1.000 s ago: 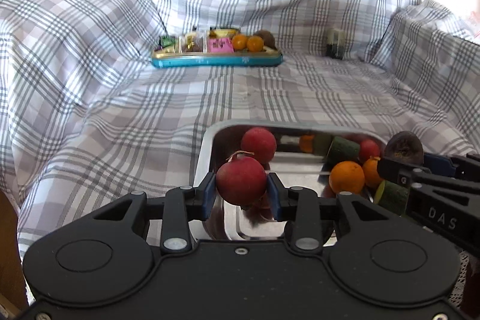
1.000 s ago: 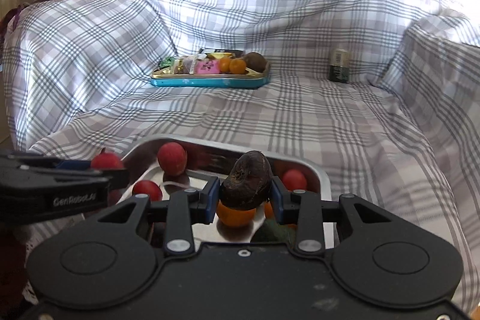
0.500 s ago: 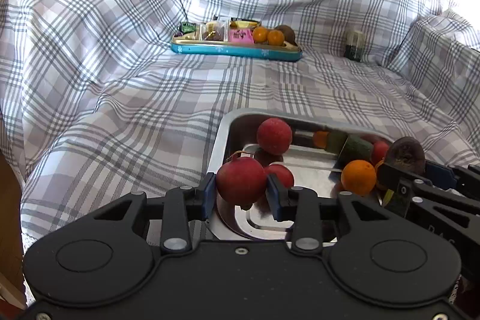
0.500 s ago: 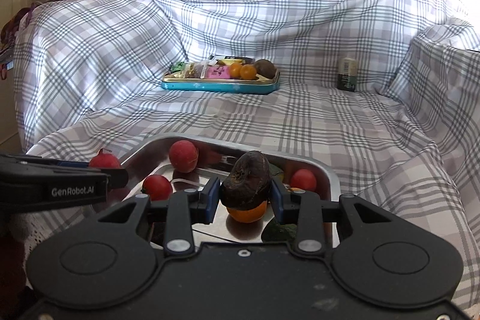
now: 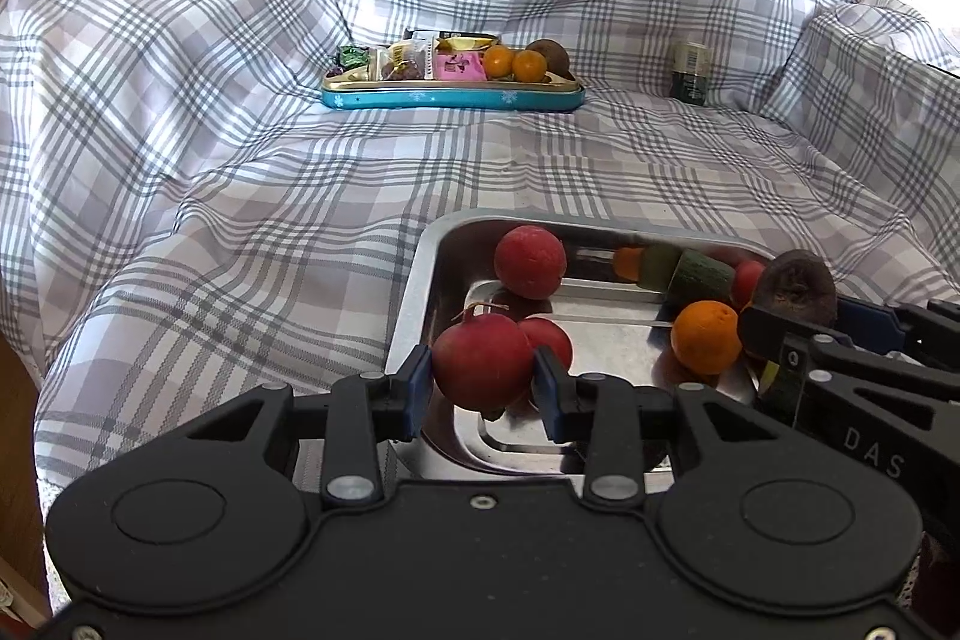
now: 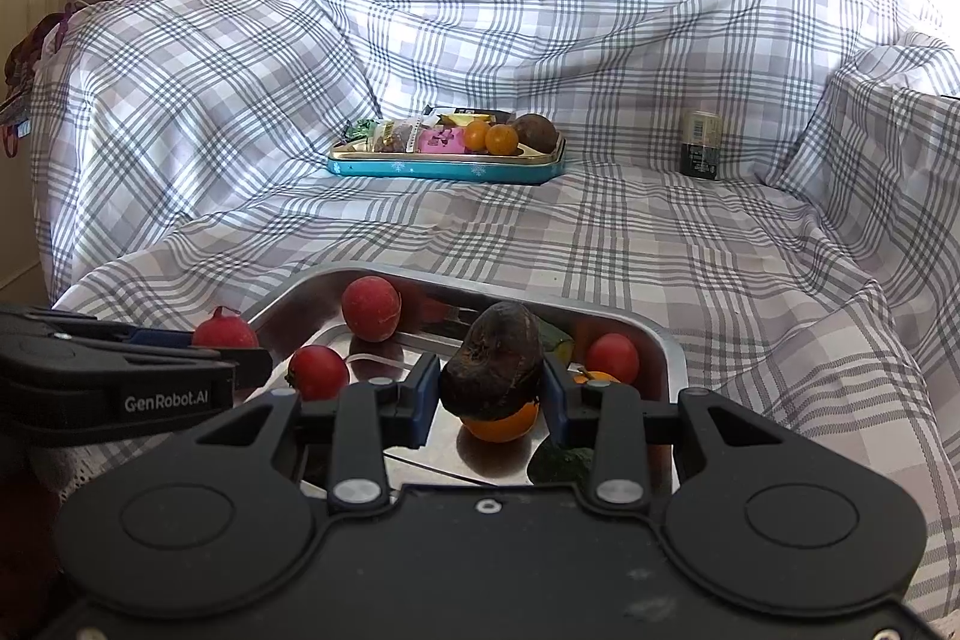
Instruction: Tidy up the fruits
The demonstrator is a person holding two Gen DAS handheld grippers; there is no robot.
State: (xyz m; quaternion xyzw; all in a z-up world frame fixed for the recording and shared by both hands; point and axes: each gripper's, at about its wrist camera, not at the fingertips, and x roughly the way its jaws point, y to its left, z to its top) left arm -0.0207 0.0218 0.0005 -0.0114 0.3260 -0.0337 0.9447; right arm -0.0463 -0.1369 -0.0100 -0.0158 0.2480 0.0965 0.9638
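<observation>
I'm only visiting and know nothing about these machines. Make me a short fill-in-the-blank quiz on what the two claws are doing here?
1. The left gripper is shut on a ____ fruit.
2. The right gripper holds a dark fruit above the ____ tray.
3. The far teal tin holds two ____ fruits beside snack packets.

Missing words: red; metal; orange

Your left wrist camera looks forward over its gripper (image 5: 483, 379), close above the steel tray (image 5: 414, 292), facing the sofa back. Your right wrist camera looks the same way from the tray's (image 6: 669, 346) right side. Both share the teal tin (image 5: 450, 97) (image 6: 447, 169) far behind.
</observation>
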